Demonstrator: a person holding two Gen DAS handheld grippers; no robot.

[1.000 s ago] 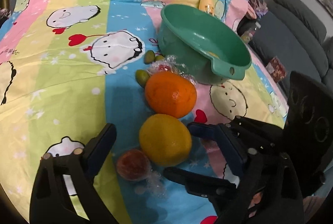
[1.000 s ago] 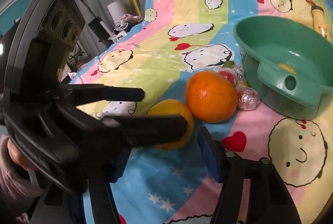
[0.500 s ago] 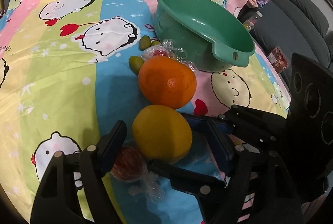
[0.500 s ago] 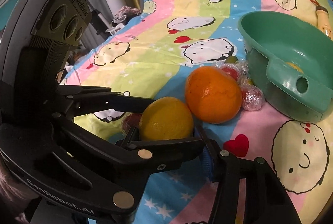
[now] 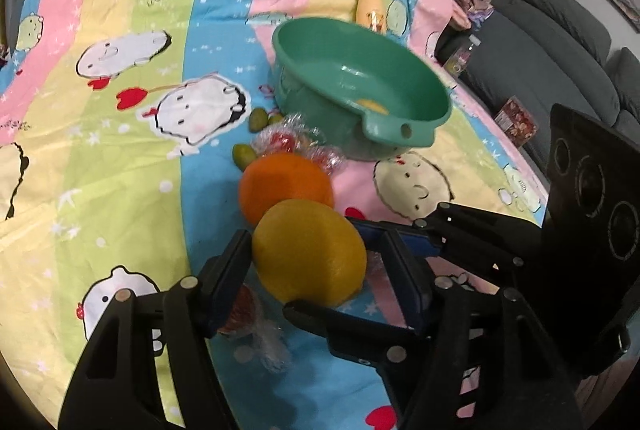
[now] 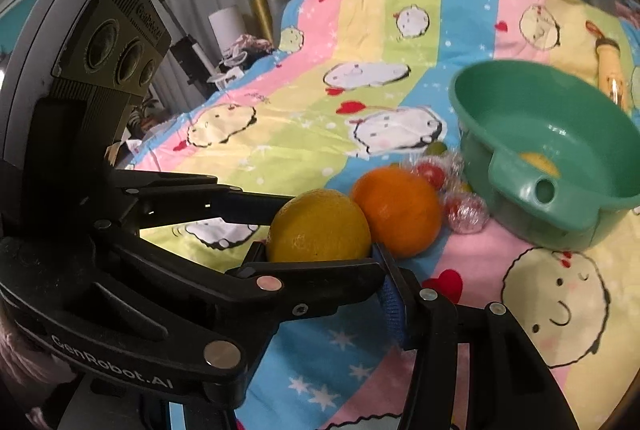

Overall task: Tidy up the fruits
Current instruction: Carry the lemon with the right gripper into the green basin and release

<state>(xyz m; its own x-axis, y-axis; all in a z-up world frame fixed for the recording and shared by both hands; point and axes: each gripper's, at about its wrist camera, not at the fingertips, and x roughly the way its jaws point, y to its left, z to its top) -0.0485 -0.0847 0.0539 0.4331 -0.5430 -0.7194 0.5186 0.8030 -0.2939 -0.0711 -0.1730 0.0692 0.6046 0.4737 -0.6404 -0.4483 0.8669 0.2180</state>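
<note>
A yellow citrus fruit [image 5: 310,252] sits between the fingers of my left gripper [image 5: 314,250]. Its jaws are closing, both pads are against the fruit, and the fruit stands slightly off the cloth in front of a big orange [image 5: 286,186]. My right gripper [image 6: 332,282] comes in from the right with its jaws apart. One blue-padded finger [image 6: 394,300] is just beside the yellow fruit, and I see nothing gripped in it. Behind stands a green basin [image 5: 360,86] holding one small yellow piece [image 5: 372,104].
Red fruits in clear wrap [image 5: 280,140] and small green fruits [image 5: 244,154] lie between the orange and the basin. Another wrapped fruit [image 5: 240,314] lies under my left finger. A yellow bottle [image 5: 372,8] is behind the basin, and a grey sofa [image 5: 560,42] stands beyond the cartoon-print cloth.
My left gripper's jaws came in from wide apart around the yellow fruit and now press on it. The fruit has risen and now overlaps the orange. The right gripper has barely moved.
</note>
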